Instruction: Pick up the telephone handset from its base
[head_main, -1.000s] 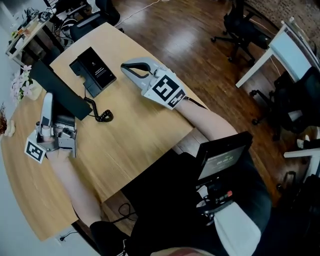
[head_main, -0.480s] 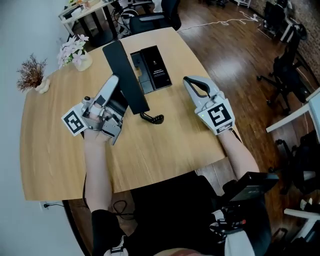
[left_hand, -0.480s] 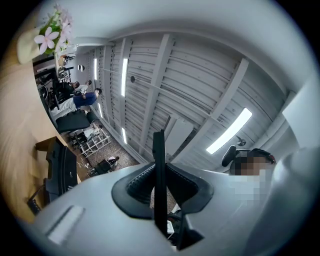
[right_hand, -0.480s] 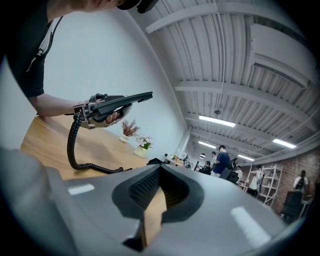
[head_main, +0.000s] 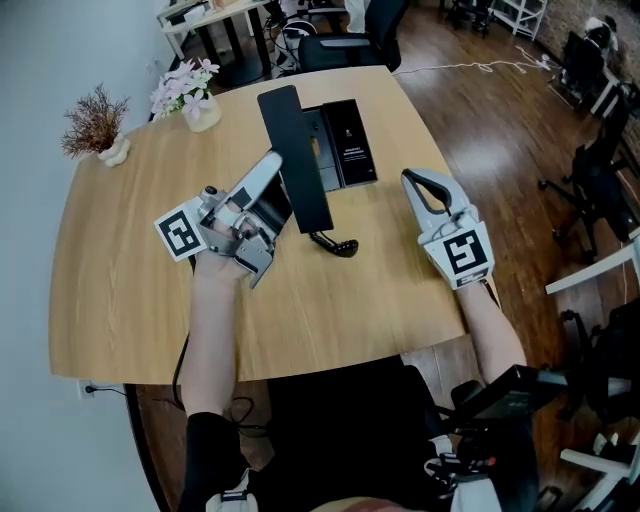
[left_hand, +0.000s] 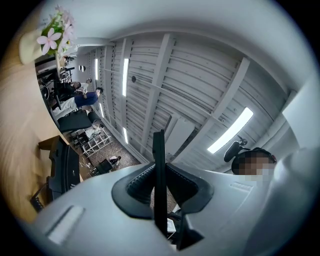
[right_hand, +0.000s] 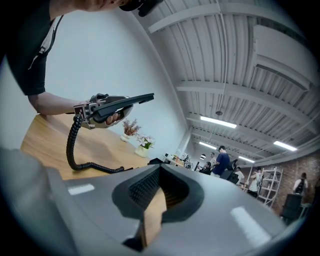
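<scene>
The left gripper (head_main: 272, 172) has its ribbed black pads clamped on the telephone handset (head_main: 296, 150), a long, flat, matte-black slab held clear of the table and slanting just left of the base (head_main: 352, 150), a flat black rectangle on the round-edged wooden table (head_main: 330, 310). A black coiled cord (head_main: 335, 243) lies on the wood just in front of the base. The right gripper (head_main: 418, 183), smooth grey plastic, rests to the right of the base, its jaws drawn to a narrow slit with nothing between them.

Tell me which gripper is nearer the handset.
Left. The left gripper is clamped on the handset; the right gripper is well off to its right in the head view, holding nothing.
</scene>
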